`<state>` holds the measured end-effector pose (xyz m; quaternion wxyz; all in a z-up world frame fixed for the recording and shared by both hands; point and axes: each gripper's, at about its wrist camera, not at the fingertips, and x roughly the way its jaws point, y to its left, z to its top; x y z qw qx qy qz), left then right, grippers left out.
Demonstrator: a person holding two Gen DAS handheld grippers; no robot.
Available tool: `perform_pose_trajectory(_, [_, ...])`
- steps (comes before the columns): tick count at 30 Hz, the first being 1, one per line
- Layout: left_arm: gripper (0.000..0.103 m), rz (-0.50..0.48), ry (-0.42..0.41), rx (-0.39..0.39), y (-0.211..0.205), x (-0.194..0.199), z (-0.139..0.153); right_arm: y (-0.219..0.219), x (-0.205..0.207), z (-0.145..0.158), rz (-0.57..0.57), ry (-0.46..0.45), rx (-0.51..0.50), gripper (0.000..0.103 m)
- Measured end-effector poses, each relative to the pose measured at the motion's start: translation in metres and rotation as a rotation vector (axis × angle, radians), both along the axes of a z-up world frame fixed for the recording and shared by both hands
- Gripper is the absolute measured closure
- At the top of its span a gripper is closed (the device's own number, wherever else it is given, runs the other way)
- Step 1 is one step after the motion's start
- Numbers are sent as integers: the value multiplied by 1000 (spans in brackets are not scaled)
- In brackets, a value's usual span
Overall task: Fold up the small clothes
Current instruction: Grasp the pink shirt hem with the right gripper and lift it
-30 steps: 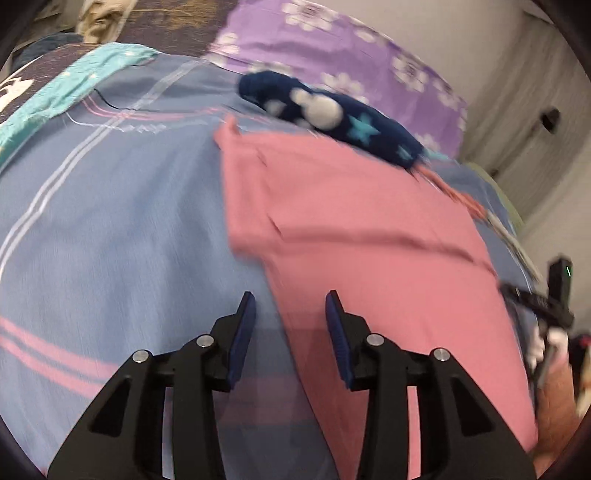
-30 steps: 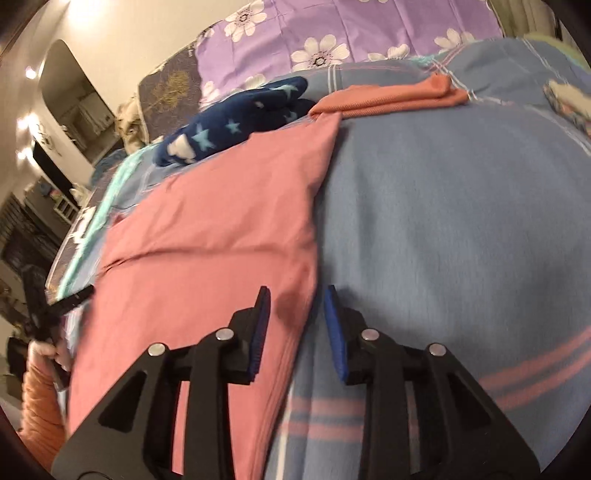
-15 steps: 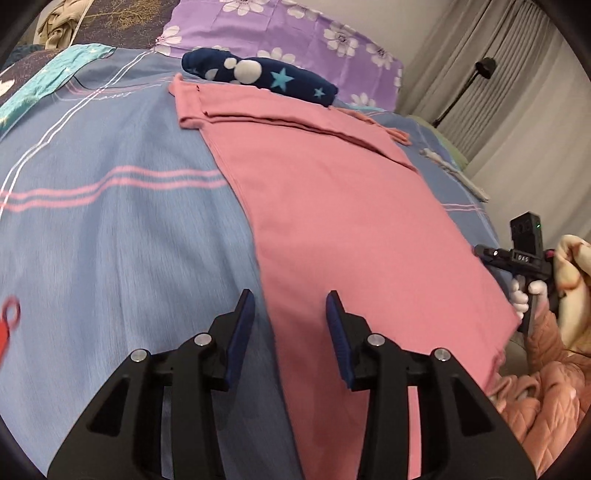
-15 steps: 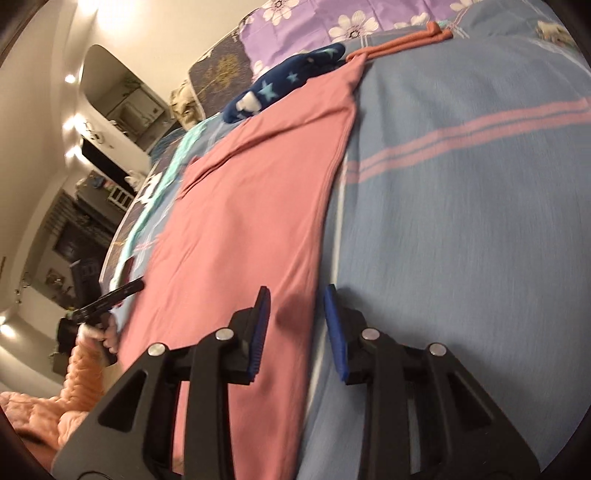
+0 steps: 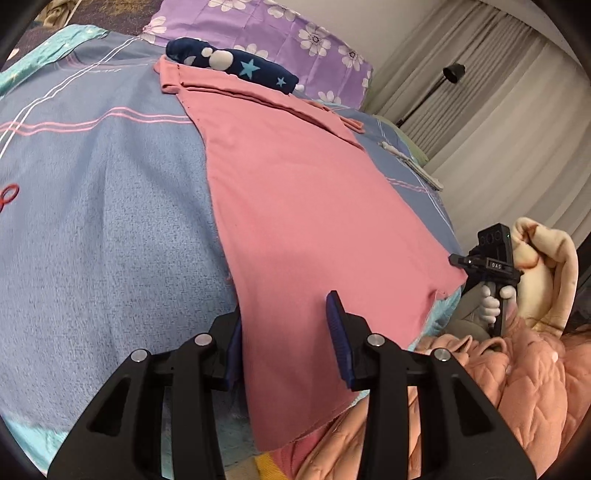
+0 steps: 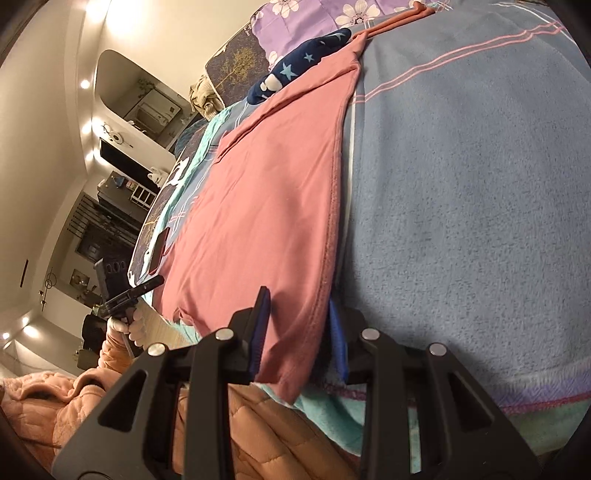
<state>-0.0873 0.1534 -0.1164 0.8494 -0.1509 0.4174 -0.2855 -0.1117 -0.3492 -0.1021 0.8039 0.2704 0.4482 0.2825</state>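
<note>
Left wrist view: my left gripper [image 5: 286,332] has the pink garment [image 5: 314,206] between its jaws at the garment's near left edge; whether the pads actually pinch cloth, can't tell. Same for my right gripper [image 6: 297,332] at the near right hem: cloth sits between the jaws, clamping unclear. Garment lies flat on the blue blanket [image 5: 103,221], near end hanging over the bed's near edge, far end folded back close to the navy star-print piece [image 5: 236,66] by the purple floral pillow [image 5: 295,40]. Readable text: the other gripper's small label [image 5: 495,264] looks like "DAS", blurry, not sure. Red scribble print [image 5: 9,194] at the blanket's left edge is cut off, unreadable. Peach quilted sleeve [image 5: 517,387] partly covered by my fingers. Orange cloth [image 6: 402,16] at the far edge, mostly cropped.
</note>
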Motion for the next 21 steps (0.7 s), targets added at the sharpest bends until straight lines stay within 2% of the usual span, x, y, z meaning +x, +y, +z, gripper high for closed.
perform_pose_trajectory(1, [69,14,4,0,0,0,0,1,2,0,-5,6,9,73])
perform_pose_trajectory(2, [80,29,9,5,0,-1,0,2,6,0,-7,5,6,73])
perform_pose_trajectory(3, [88,44,17,12,0,-1,0,3,5,1,-14,2,-5,81])
perform_pose_trajectory(4, [100,57,27,19,0,-1,-1,3,5,1,-24,5,-9,86])
perform_pose_trajectory(6, [101,82,32,20,0,-3,1,-2,6,1,-46,5,50,96])
perform_pose_trajectory(8, [101,91,-47,13,-3,-6,17,-7,9,7,-57,-34,155,98])
perform_pose_trajectory(9, [101,85,-92,-16,-3,-7,26,-10,13,14,-63,-68,213,98])
perform_pose_trajectory(10, [101,75,-164,-83,-2,-6,42,-11,15,20,-68,-91,237,98])
perform_pose_trajectory(12, [101,74,-249,-151,-1,-3,67,-14,22,44,-72,-172,295,99])
perform_pose_trajectory(16, [101,80,-420,-236,2,-13,116,-20,12,93,-71,-337,335,99])
perform_pose_trajectory(19, [101,94,-487,-249,3,-35,134,-30,-14,121,-89,-441,342,99])
perform_pose_trajectory(21, [101,93,-514,-273,4,-52,139,-36,-31,130,-103,-490,353,99])
